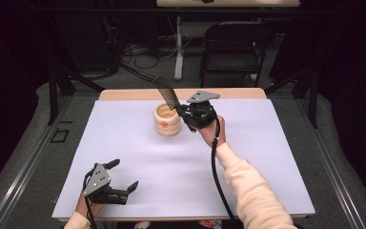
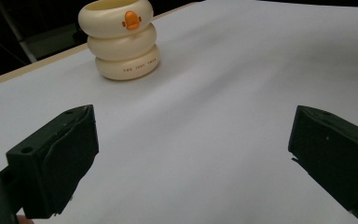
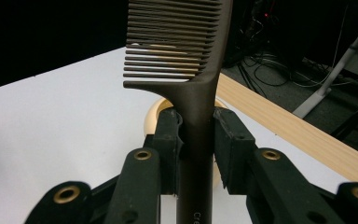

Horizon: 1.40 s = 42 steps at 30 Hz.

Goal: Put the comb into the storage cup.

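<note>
Right hand-held gripper: jaws clamped on the handle of a dark comb, pads pressing it from both sides. The comb's toothed end rises above the jaws and, in the high view, leans up and to the left over the cream holder. The holder is a stack of three rounded rings with an open top and an orange mark on the upper ring; it stands upright on the far middle of the white table, just left of the right hand-held gripper. Left hand-held gripper: jaws spread wide, nothing between them, resting at the near left of the table, well apart from the holder.
</note>
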Tool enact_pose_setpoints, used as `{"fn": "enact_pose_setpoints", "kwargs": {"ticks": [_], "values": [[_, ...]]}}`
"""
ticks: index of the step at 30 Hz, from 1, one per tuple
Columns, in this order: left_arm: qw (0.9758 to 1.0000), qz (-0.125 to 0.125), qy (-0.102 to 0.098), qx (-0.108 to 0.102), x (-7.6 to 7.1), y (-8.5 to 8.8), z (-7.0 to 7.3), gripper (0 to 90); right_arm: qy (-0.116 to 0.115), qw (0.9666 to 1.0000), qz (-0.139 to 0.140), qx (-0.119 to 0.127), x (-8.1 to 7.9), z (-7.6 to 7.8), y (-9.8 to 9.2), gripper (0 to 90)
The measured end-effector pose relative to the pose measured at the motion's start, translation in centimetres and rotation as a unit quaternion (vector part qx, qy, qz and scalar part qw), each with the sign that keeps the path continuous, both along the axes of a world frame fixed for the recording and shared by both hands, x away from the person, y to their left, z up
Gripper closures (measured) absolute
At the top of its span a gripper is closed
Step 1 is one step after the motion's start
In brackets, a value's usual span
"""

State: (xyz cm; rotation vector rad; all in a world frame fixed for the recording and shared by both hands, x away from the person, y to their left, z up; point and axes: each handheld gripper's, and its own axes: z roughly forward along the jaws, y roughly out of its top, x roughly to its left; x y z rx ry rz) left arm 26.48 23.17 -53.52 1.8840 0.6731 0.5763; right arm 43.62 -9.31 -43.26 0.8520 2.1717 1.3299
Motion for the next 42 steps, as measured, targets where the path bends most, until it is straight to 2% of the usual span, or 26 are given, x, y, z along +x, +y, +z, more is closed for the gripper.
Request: {"fn": "enact_pose_setpoints", "kwargs": {"ticks": [21, 42], "values": [[1.0, 0.0, 0.0, 0.0, 0.0, 0.0, 0.0, 1.5, -0.001, 1.0, 0.001, 0.004, 1.0, 0.4, 1.1, 71.9], [1.0, 0.0, 0.002, -0.002, 0.0, 0.0, 0.0, 1.7, -0.005, 0.9997, -0.005, 0.024, 2.1, 0.3, 2.0, 71.8]]}}
